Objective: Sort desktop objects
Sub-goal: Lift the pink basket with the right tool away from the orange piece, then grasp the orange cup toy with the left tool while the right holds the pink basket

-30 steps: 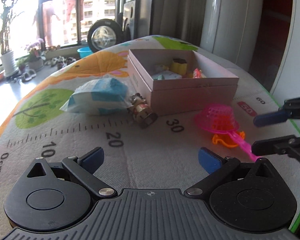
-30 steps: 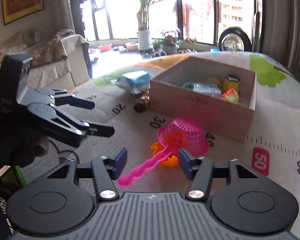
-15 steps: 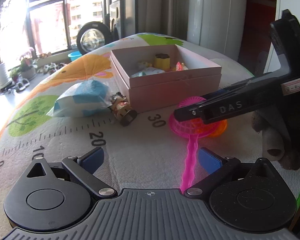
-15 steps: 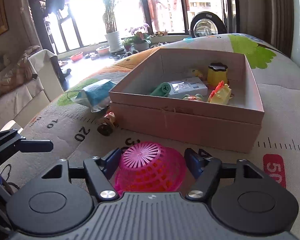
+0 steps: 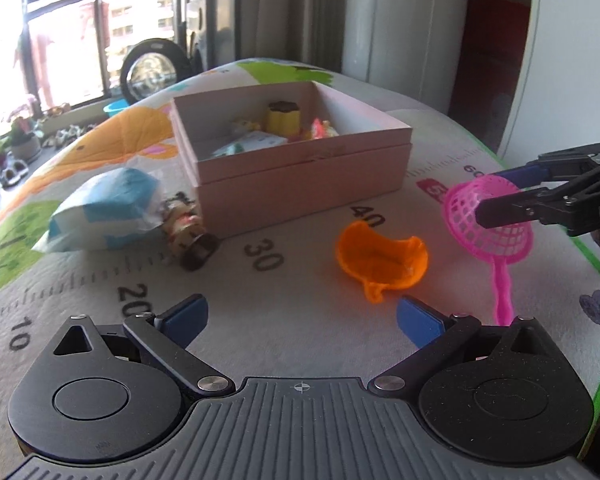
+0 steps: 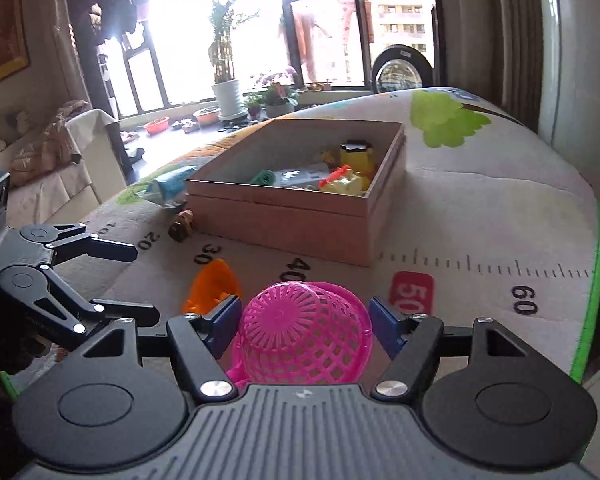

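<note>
My right gripper (image 6: 305,323) is shut on a pink mesh toy strainer (image 6: 300,340) and holds it above the mat; in the left wrist view the strainer (image 5: 486,216) hangs at the right with its handle pointing down, clamped by the right gripper (image 5: 496,192). An orange toy scoop (image 5: 380,260) lies on the mat below, near the 40 mark. My left gripper (image 5: 300,314) is open and empty, low over the mat. The open pink cardboard box (image 5: 300,168) holds several small toys. It also shows in the right wrist view (image 6: 300,220).
A blue-and-white tissue pack (image 5: 100,208) and a small figurine (image 5: 188,232) lie left of the box. The printed ruler mat (image 5: 260,308) covers the table. Its green edge (image 6: 592,300) runs along the right. The left gripper (image 6: 136,280) is at the left of the right wrist view.
My right gripper has lifted the pink strainer off the orange scoop and carried it up and to the right. The scoop now lies uncovered. The left gripper stays open.
</note>
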`<state>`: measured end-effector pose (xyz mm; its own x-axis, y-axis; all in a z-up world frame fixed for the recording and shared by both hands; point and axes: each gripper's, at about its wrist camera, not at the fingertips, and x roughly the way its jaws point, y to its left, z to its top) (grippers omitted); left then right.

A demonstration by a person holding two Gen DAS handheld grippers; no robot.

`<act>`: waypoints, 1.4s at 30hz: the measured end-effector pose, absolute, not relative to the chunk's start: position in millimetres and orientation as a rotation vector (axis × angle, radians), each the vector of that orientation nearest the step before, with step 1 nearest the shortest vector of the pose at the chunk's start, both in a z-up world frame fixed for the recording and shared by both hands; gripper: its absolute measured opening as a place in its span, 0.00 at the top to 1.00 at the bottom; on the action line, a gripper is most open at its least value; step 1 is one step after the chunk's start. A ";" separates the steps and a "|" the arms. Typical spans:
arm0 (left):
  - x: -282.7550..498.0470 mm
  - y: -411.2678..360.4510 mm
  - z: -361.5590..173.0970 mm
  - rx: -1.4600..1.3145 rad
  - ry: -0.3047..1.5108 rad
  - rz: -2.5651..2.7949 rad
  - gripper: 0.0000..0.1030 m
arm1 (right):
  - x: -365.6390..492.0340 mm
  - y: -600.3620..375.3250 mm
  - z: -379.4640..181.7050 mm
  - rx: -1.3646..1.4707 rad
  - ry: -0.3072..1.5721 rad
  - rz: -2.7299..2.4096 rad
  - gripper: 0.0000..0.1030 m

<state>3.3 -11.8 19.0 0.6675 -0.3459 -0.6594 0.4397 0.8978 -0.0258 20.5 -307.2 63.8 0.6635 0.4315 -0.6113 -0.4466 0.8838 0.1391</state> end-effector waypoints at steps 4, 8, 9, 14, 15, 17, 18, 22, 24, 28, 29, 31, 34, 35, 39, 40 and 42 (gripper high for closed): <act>20.1 -44.4 13.0 0.166 0.720 -0.483 0.00 | 33.0 -308.5 43.7 -0.019 0.656 0.405 0.15; 27.0 -62.8 7.5 0.188 0.717 -0.488 0.00 | 46.2 -314.7 22.3 0.054 0.690 0.354 0.11; 28.2 -64.4 6.2 0.188 0.720 -0.489 0.00 | 48.0 -316.5 19.2 0.070 0.700 0.348 0.10; 32.0 -66.1 2.2 0.179 0.725 -0.480 0.26 | 46.3 -325.2 19.9 0.128 0.678 0.348 0.00; 31.5 -65.2 2.3 0.178 0.713 -0.473 0.28 | 46.8 -325.5 19.5 0.132 0.680 0.347 0.00; 30.6 -60.5 3.3 0.170 0.706 -0.474 0.39 | 47.4 -325.1 19.4 0.134 0.680 0.342 0.00; 28.8 -56.9 4.4 0.166 0.704 -0.469 0.39 | 47.1 -324.8 19.6 0.132 0.678 0.337 0.00; 15.7 -33.7 3.7 0.190 0.674 -0.350 0.39 | 39.3 -324.5 23.3 0.126 0.661 0.280 0.00; 9.2 -16.9 3.9 0.183 0.666 -0.281 0.38 | 32.2 -323.3 25.8 0.124 0.665 0.271 0.00; 1.9 9.5 4.6 0.140 0.667 -0.186 0.14 | 13.8 -310.3 30.1 0.049 0.689 0.172 0.00; 0.5 15.6 5.2 0.117 0.665 -0.175 0.09 | 10.7 -306.1 29.6 0.030 0.695 0.146 0.01; -0.6 24.5 6.2 0.077 0.665 -0.176 0.05 | 7.7 -297.8 28.0 0.014 0.711 0.149 0.06; 2.1 29.7 4.5 0.046 0.688 -0.174 0.03 | 11.0 -279.9 23.1 -0.002 0.742 0.227 0.14; 3.1 30.1 4.0 0.044 0.696 -0.173 0.02 | 14.1 -270.0 21.7 -0.022 0.739 0.255 0.16; 2.4 28.6 1.7 0.052 0.708 -0.179 0.01 | 20.9 -234.7 21.1 -0.099 0.688 0.367 0.18; 2.2 28.3 1.3 0.053 0.711 -0.182 0.00 | 22.9 -226.4 20.9 -0.114 0.678 0.388 0.18; 2.6 28.1 -0.2 0.053 0.721 -0.185 0.00 | 25.8 -214.4 21.1 -0.137 0.667 0.405 0.18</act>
